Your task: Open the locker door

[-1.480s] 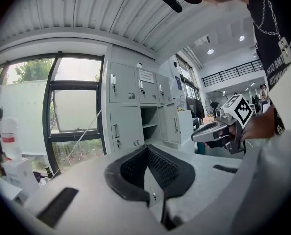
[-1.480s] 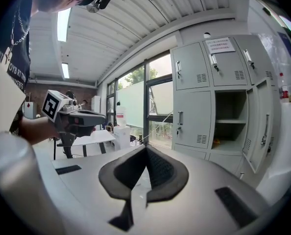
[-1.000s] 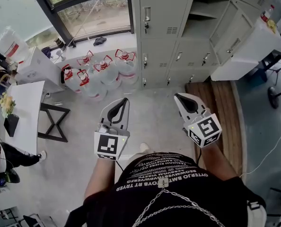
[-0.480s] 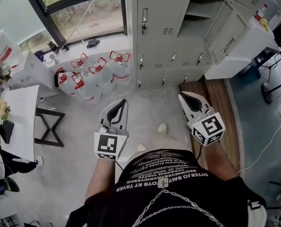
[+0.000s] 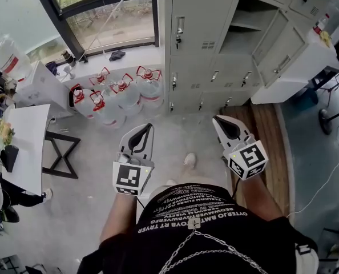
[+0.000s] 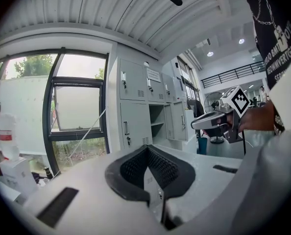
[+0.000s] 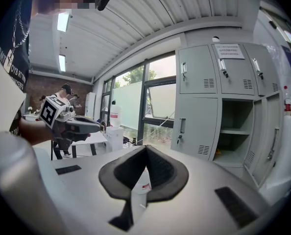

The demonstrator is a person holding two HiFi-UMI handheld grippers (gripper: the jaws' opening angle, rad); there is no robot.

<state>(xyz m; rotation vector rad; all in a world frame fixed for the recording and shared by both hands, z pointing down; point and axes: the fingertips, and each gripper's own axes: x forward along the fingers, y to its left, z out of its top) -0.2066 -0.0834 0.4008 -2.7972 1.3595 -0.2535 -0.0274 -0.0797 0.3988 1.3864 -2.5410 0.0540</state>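
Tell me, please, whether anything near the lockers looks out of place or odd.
One locker stands open, its door swung out to the right, while the doors around it are shut. Water jugs crowd the floor left of the lockers. Nothing looks spilled or damaged.

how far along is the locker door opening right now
Done: nothing yet. The tall grey metal locker door with the slim handle is closed, though a compartment beside it stands open. In hand: nothing; the left claw and right claw are both shut and empty, held well short of the door. Left: step closer, take the handle and pull the door open.
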